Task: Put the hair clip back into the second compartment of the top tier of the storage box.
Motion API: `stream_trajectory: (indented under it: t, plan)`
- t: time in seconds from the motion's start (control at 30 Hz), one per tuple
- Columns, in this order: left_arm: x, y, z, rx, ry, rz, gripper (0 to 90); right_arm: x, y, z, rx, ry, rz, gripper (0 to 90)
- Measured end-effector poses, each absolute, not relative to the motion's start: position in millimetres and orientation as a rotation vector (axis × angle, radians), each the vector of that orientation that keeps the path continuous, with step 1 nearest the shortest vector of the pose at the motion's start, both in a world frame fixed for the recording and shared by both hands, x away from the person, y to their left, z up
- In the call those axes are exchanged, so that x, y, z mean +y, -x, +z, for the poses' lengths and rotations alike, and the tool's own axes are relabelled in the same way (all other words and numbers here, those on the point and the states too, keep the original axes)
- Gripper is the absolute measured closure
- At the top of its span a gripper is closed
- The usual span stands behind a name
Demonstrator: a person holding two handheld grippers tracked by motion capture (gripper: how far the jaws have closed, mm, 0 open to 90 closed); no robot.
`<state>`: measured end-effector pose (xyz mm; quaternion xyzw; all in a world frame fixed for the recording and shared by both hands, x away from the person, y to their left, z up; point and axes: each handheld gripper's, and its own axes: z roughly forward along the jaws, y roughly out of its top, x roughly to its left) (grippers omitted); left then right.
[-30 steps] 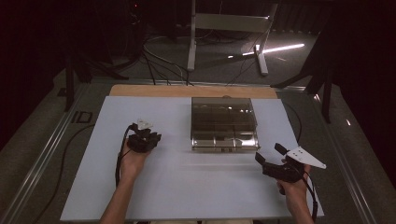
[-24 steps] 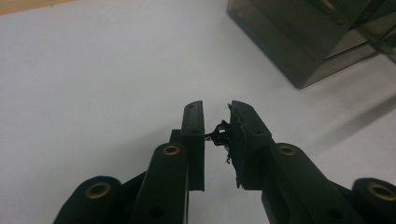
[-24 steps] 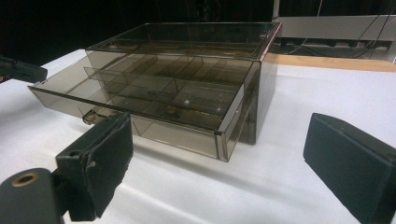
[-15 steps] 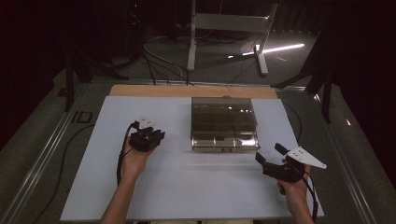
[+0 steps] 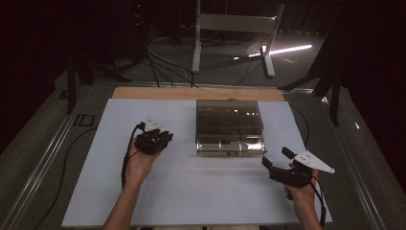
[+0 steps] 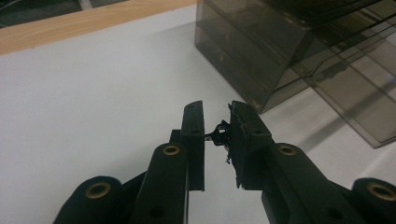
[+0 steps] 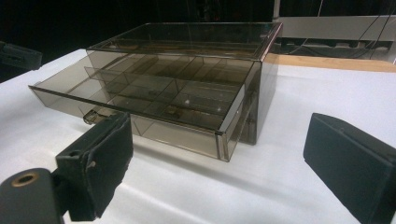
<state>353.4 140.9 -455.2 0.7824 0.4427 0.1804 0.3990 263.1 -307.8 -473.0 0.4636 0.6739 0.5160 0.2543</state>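
A smoky see-through drawer box (image 5: 230, 122) stands on the white tabletop (image 5: 191, 191), right of centre. Its upper drawer (image 7: 140, 100), split into compartments, is pulled partly out toward me. My left gripper (image 5: 155, 139) hovers left of the box, jaws nearly together and pinching a tiny black object (image 6: 219, 135); I cannot make out what it is. The box's corner (image 6: 261, 60) lies ahead and to the right of those jaws. My right gripper (image 5: 276, 156) rests near the front right of the box, jaws wide apart and empty, facing the open drawer.
A bare wooden strip (image 5: 191, 93) borders the far edge of the white sheet. Cables (image 5: 158, 52) and a metal stand (image 5: 230, 24) lie on the dark floor beyond. Each gripper trails a black cable along its forearm.
My left hand has lifted a little and drifted slightly toward the box, still pinching the small black object. The right hand and the drawer have stayed put.
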Motion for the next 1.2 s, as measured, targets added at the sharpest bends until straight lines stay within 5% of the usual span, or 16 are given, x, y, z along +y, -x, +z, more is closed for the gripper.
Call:
stream_trajectory:
  t: [1.2]
  plan:
    - [128.3, -352.3, -438.6, 1.037, -1.964, 0.426, 77.6, -307.6, -263.5, -473.8, 1.835, -1.259, 1.4, 8.5]
